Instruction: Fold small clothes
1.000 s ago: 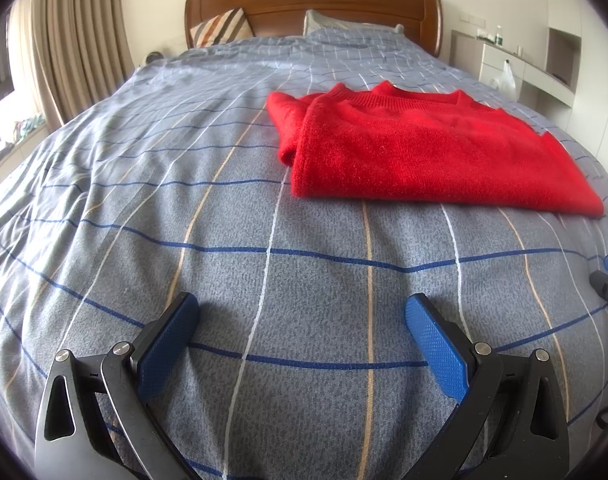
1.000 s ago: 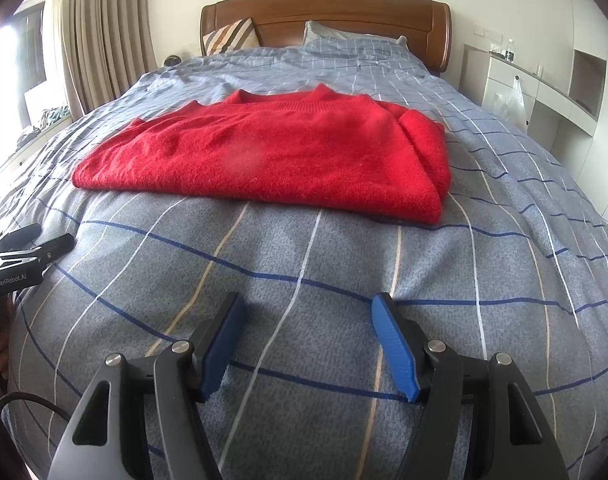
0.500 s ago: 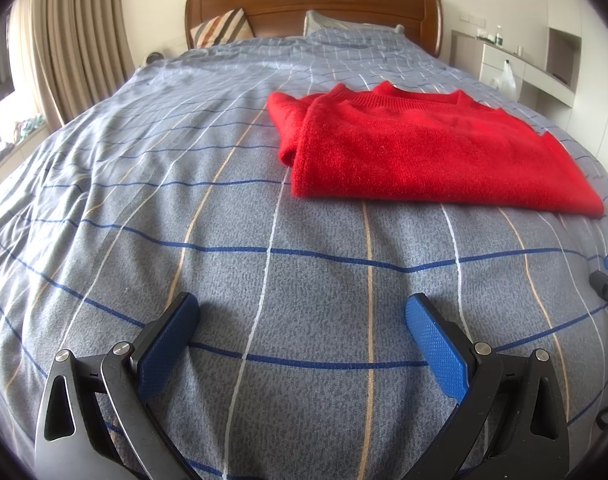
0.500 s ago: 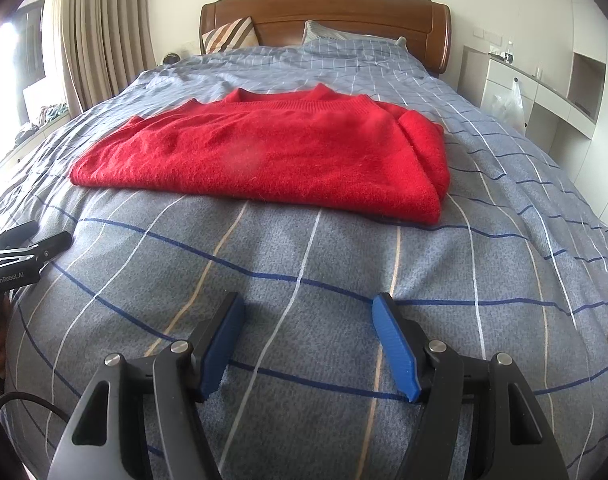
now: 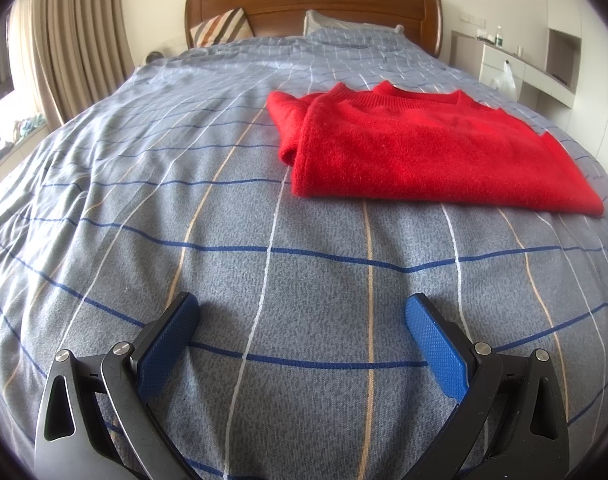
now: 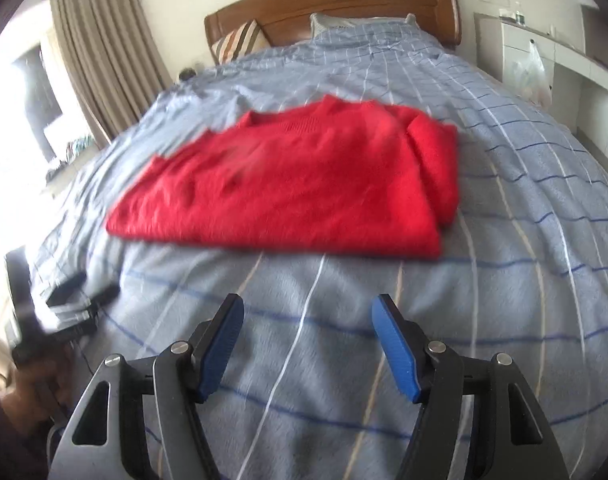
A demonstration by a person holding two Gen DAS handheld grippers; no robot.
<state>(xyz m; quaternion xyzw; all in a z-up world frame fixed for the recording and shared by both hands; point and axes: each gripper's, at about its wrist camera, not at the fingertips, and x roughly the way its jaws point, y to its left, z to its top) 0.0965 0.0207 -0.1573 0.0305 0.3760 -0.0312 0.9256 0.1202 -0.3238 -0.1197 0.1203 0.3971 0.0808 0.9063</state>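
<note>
Folded sweater (image 5: 432, 152) on bed (image 5: 184, 200), pillows (image 5: 220, 32) behind it at headboard (image 5: 312, 0), curtain (image 5: 76, 40) left

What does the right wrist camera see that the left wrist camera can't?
Only the right wrist view shows the left gripper, blurry at its left edge, and a bright window. Only the left wrist view shows everything sharp, including the sweater's ribbed collar. Both show the folded red sweater, the checked bedspread, the wooden headboard and open blue-padded jaws holding nothing.
</note>
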